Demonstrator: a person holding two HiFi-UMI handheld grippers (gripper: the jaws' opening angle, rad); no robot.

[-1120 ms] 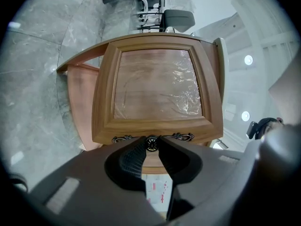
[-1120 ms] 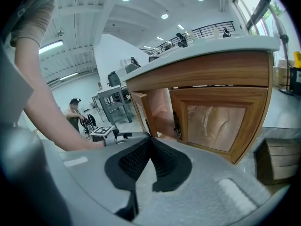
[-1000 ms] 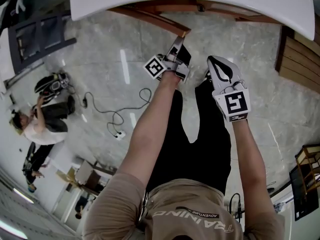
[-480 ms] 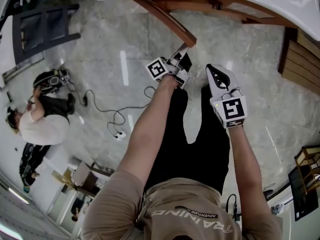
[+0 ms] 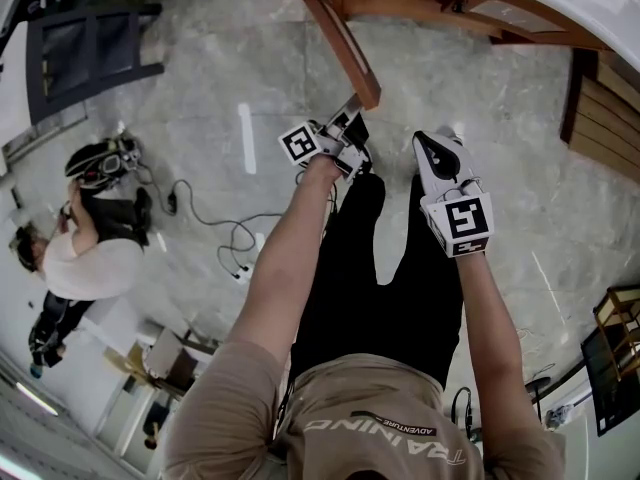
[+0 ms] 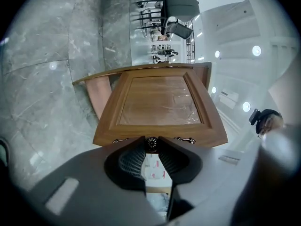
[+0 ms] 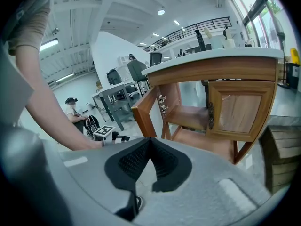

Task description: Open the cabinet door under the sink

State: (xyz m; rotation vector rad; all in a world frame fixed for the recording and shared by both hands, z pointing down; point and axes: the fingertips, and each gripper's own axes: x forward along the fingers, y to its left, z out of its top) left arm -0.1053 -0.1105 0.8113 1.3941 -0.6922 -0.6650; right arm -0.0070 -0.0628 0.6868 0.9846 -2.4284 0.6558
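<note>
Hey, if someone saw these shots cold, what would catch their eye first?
The wooden cabinet door fills the left gripper view, swung open from under the white counter. The left gripper is clamped on the small round knob at the door's near edge. The right gripper, beside it in the head view, is shut and empty.

Tan short-sleeved T-shirt (image 5: 380, 413) with dark chest lettering, and black trousers (image 5: 395, 268). The left gripper (image 5: 352, 116) and right gripper (image 5: 428, 144) are white with black ribbed pads (image 6: 130, 160). Each bears a black-and-white marker cube (image 5: 301, 144).
</note>
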